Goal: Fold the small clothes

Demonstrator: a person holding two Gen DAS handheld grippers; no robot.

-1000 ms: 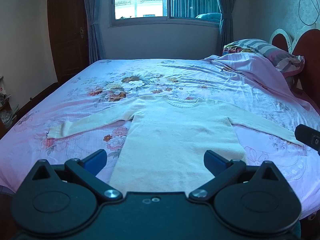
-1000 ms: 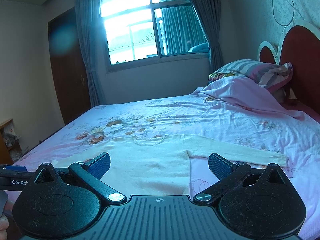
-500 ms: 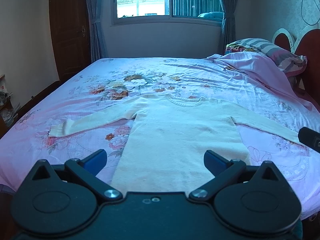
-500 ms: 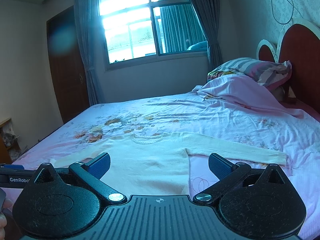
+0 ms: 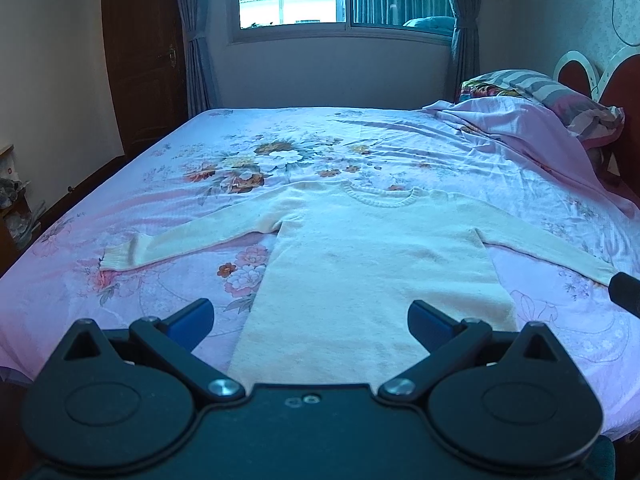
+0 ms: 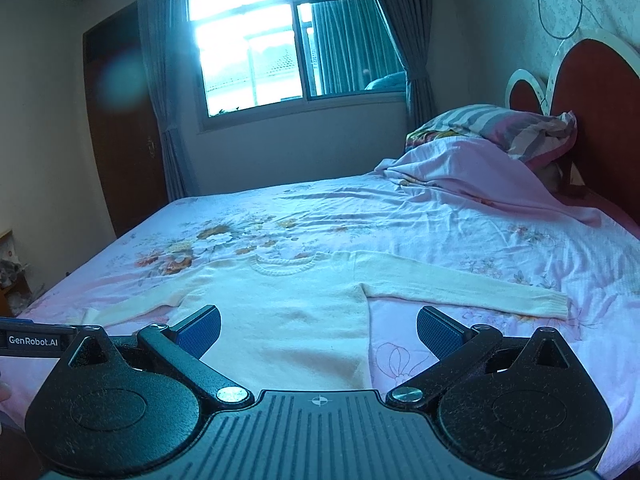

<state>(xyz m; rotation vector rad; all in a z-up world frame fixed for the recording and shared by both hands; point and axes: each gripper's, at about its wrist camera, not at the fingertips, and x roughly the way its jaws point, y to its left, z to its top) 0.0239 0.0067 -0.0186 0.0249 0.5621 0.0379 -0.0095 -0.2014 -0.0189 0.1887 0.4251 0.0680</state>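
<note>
Left wrist view, largest first. Bed with pink floral cotton sheet (image 5: pixel 400 152): fills the frame from 9 to 3 o'clock. Cream knitted long-sleeved sweater (image 5: pixel 372 264): flat on the sheet at centre, neckline towards 12 o'clock, sleeves spread to 9 and 3 o'clock, hem at 6 o'clock; unfolded. Against a second ago it sits slightly larger and lower in frame, so both tools have edged closer; folding not yet begun. Striped pillow (image 5: pixel 560 96): 2 o'clock, on bunched pink bedding. Left gripper (image 5: pixel 310 318): claw spread, empty, over the hem. Right gripper (image 6: pixel 318 330): claw spread, empty, near the sweater's right side.
</note>
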